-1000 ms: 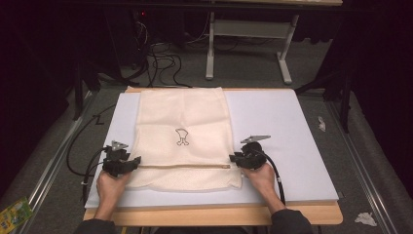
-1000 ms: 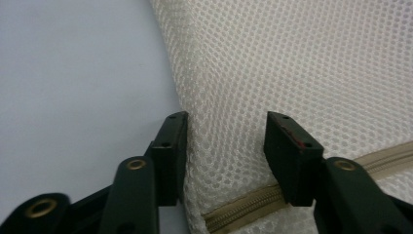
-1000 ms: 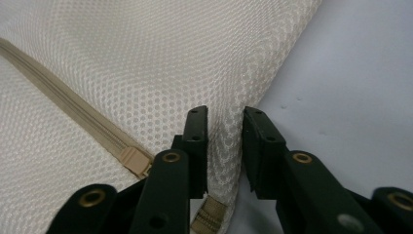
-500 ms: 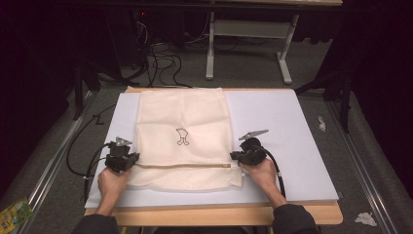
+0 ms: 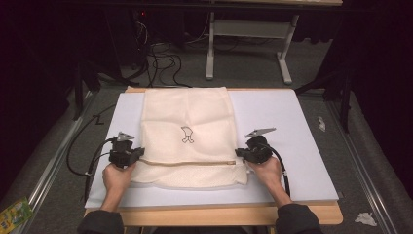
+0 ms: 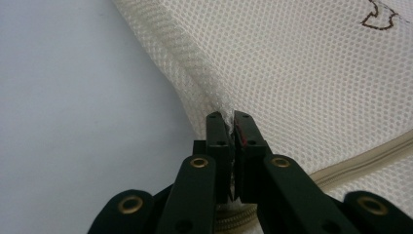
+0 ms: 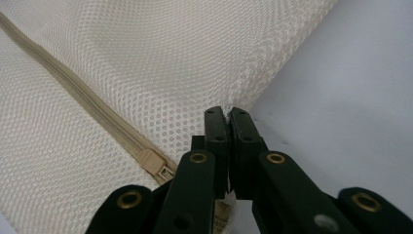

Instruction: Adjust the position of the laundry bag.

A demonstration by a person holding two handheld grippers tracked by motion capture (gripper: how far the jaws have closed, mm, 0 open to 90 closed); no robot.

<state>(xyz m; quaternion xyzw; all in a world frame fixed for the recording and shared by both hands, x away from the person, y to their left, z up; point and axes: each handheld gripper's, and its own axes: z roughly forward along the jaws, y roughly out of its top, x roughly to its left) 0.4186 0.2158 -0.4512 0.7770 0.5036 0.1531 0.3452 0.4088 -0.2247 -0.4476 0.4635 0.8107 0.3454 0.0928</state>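
Observation:
A cream mesh bag [image 5: 187, 131] with a small dark emblem [image 5: 187, 134] and a zipper [image 5: 187, 163] across its near end lies flat on the white board [image 5: 292, 122]. My left gripper [image 5: 139, 153] pinches the bag's left edge [image 6: 214, 105] near the zipper, its jaws having just closed on the mesh. My right gripper [image 5: 239, 153] is shut on the bag's right edge [image 7: 243, 95], its jaws likewise just closed. The zipper pull [image 7: 157, 165] lies close beside the right gripper's jaws [image 7: 228, 114]. In the left gripper view the jaws [image 6: 230, 118] clamp a fold of mesh.
The white board rests on a wooden table [image 5: 209, 213]. Cables [image 5: 80, 156] trail off the left side. Beyond the table stand a white table frame [image 5: 248, 34] and more cables on the grey floor. Crumpled scraps [image 5: 364, 218] lie at the right.
Both grippers have closed on the bag's side edges. The left hand has shifted slightly forward and up, lifting the left edge a little; the right hand stays nearly in place.

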